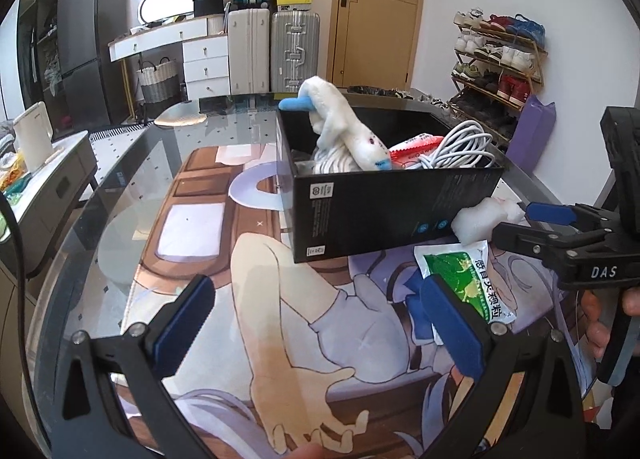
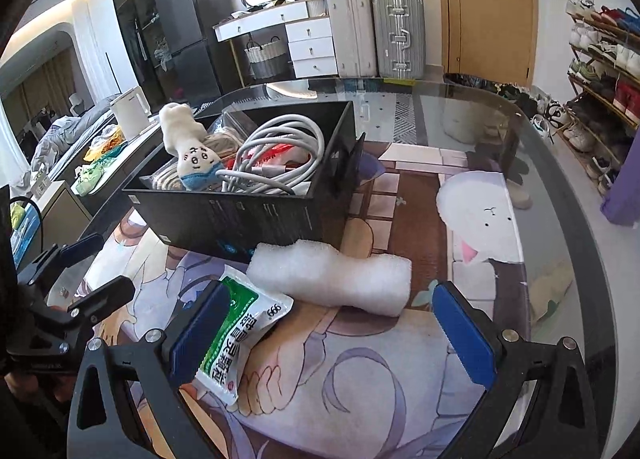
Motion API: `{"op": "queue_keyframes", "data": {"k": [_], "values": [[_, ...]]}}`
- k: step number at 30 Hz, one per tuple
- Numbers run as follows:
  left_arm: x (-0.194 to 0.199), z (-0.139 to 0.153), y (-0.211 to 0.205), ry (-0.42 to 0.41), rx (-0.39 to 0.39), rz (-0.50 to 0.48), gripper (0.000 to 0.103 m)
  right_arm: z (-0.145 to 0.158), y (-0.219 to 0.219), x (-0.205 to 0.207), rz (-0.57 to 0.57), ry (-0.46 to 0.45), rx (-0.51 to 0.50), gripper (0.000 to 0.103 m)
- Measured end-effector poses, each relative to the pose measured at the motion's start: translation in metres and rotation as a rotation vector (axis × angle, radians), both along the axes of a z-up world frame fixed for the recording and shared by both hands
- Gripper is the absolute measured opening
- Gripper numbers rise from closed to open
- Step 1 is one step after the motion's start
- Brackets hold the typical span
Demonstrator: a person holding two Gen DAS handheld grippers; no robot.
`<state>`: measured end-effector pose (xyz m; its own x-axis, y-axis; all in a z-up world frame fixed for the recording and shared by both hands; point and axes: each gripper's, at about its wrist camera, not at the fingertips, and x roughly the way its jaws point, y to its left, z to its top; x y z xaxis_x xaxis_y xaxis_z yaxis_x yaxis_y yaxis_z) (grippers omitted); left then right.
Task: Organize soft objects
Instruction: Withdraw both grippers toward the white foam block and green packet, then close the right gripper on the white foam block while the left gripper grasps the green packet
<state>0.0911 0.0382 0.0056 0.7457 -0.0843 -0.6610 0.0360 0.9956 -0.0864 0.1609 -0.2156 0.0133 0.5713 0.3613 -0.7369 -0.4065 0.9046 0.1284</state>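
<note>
Both sets of jaws stand open, holding nothing. White foam piece [image 2: 332, 279] lies on the desk [image 2: 560, 219] ahead of your right gripper [image 2: 332, 335], touching the black box [image 2: 248, 215]; green sachet [image 2: 236, 323] rests against its left jaw. Center on the foam, squeeze lightly, lift over the box wall. Left gripper [image 1: 316, 323] hovers clear.

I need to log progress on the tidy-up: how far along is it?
Done: the white plush toy, the coiled white cable and a red packet already sit in the black cardboard box. In hand: nothing; the left tongs and right tongs are both open. Left: the white foam block and green-and-white sachet lie on the table outside the box.
</note>
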Motion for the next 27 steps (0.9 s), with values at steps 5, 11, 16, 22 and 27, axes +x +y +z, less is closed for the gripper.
{"op": "queue_keyframes", "data": {"k": [5, 11, 16, 22, 27], "values": [[-0.001, 0.000, 0.002, -0.004, -0.014, -0.012, 0.103, -0.004, 0.008, 0.008, 0.009, 0.014, -0.002, 0.102], [0.000, -0.001, 0.000, 0.001, -0.011, -0.021, 0.103, -0.010, 0.015, 0.015, 0.000, 0.033, -0.014, 0.102], [0.001, -0.003, 0.001, 0.012, -0.023, -0.024, 0.103, -0.013, 0.017, 0.021, -0.013, 0.042, -0.024, 0.102], [0.003, -0.003, 0.002, 0.019, -0.022, -0.026, 0.103, -0.016, 0.017, 0.024, -0.021, 0.050, -0.033, 0.102], [0.004, -0.004, 0.000, 0.026, -0.014, -0.027, 0.103, -0.017, 0.016, 0.023, -0.020, 0.042, -0.032, 0.092]]}}
